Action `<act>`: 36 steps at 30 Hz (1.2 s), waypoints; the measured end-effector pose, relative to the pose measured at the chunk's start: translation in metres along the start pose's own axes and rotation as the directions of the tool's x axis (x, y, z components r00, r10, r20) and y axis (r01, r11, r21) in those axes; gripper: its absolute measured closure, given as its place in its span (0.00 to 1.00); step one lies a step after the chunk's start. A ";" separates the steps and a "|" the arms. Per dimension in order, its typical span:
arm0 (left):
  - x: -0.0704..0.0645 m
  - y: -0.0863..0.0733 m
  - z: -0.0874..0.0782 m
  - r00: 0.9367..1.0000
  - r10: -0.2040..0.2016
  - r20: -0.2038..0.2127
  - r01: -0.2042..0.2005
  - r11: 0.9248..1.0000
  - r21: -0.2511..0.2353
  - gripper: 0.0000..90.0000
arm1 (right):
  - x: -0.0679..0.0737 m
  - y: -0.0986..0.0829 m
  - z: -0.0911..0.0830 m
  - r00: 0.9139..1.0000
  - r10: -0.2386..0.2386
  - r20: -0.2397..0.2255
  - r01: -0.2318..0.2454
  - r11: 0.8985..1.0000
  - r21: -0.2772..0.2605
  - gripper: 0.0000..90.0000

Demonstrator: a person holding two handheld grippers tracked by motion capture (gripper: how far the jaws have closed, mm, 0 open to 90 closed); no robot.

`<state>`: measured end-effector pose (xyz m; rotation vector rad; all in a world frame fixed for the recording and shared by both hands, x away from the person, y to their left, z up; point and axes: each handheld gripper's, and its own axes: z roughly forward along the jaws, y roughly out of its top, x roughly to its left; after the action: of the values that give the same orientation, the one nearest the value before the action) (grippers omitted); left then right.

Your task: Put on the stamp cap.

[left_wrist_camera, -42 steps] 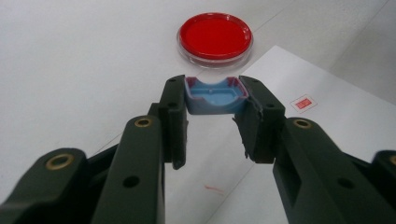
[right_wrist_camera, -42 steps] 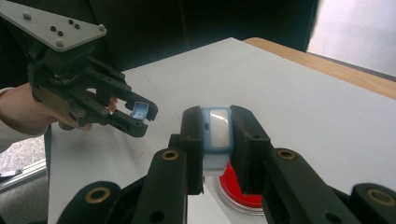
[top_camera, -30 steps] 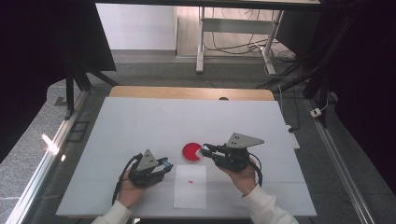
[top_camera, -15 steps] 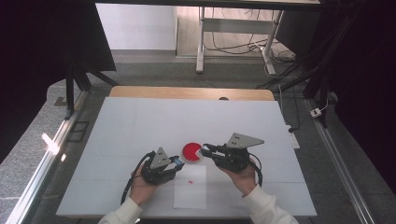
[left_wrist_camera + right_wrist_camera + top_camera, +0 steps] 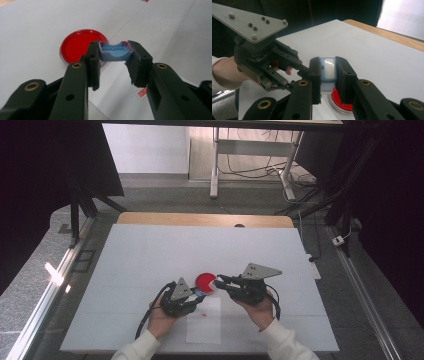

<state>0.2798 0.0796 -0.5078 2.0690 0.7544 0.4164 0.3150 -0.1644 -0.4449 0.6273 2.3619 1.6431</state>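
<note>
A red round dish point(image 5: 204, 280) lies on the white table near its front middle. My left gripper point(image 5: 198, 292) sits just left of and below the dish, shut on a small curved light-blue piece point(image 5: 113, 53), with the dish point(image 5: 78, 45) beyond its jaws. My right gripper point(image 5: 218, 281) comes in from the right, its tips at the dish's right edge. It is shut on a light-blue block with a white face point(image 5: 328, 69), held just above the dish point(image 5: 342, 103). In the right gripper view my left gripper point(image 5: 297, 67) is close at left.
A white paper sheet point(image 5: 204, 321) with a small red mark lies in front of the dish, between the two hands. The white table top point(image 5: 200, 247) stretches open behind the dish, to a wooden strip point(image 5: 200, 219) at the far edge.
My left gripper has moved right and forward, from the left of the paper up to the dish. The right gripper has stayed beside the dish.
</note>
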 end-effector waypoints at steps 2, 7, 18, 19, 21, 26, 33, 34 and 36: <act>-0.001 0.001 0.002 1.000 0.003 0.003 -0.003 1.000 0.001 0.71 | 0.000 0.000 0.001 1.000 -0.001 -0.001 0.001 1.000 0.001 0.84; -0.002 0.003 0.005 1.000 0.008 0.004 -0.008 1.000 0.004 0.71 | 0.000 -0.001 0.002 1.000 0.003 0.000 -0.003 1.000 0.005 0.84; -0.004 0.005 0.012 1.000 0.017 -0.002 -0.017 1.000 0.004 0.71 | 0.004 -0.004 0.008 0.999 0.040 0.025 -0.040 0.999 0.021 0.84; -0.004 0.005 0.013 1.000 0.019 -0.002 -0.019 1.000 0.004 0.71 | 0.004 -0.004 0.008 0.999 0.044 0.026 -0.045 0.999 0.022 0.84; -0.005 0.005 0.013 1.000 0.021 -0.004 -0.021 1.000 0.004 0.71 | 0.005 -0.004 0.009 0.998 0.055 0.031 -0.056 0.998 0.022 0.84; -0.007 0.006 0.015 1.000 0.031 -0.007 -0.031 1.000 0.006 0.71 | 0.007 -0.005 0.012 0.996 0.087 0.036 -0.088 0.996 0.023 0.84; -0.008 0.006 0.015 0.999 0.037 -0.012 -0.037 0.999 0.007 0.71 | 0.008 -0.005 0.014 0.992 0.122 0.042 -0.123 0.992 0.026 0.84; -0.008 0.006 0.015 0.999 0.038 -0.013 -0.038 0.999 0.006 0.71 | 0.008 -0.006 0.015 0.991 0.127 0.042 -0.128 0.991 0.027 0.84; -0.008 0.006 0.016 0.999 0.037 -0.014 -0.037 0.999 0.004 0.71 | 0.009 -0.006 0.016 0.990 0.133 0.043 -0.135 0.990 0.030 0.84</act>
<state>0.2842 0.0616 -0.5115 2.0881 0.7262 0.4515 0.3121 -0.1489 -0.4555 0.8347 2.3685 1.6306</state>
